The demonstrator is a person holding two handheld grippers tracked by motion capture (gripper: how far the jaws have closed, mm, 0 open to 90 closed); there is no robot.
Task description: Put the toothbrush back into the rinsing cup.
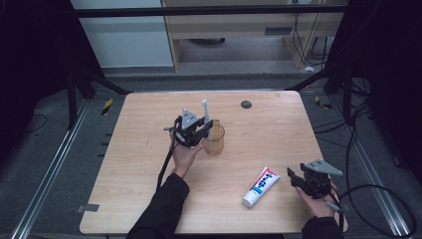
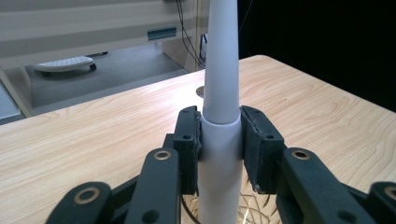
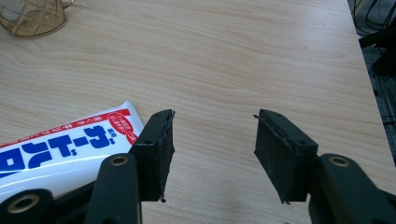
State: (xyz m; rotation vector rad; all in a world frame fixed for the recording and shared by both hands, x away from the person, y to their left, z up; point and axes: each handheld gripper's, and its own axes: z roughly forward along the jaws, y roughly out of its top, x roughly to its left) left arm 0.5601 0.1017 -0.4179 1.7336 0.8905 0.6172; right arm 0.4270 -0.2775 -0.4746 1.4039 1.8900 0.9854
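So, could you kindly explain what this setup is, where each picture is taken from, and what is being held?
No robot here: a person holds a hand-operated two-jaw gripper in each hand at a wooden table. The high view looks down from above the person's side. The other two pictures come from cameras riding on the grippers, looking along their black jaws.

The left gripper is shut on a white electric toothbrush, held upright over a clear amber glass cup. The right gripper stands open with nothing between its jaws, above bare table beside a white toothpaste tube that lies flat. A small dark round spot sits near the far edge; what it is I cannot tell.
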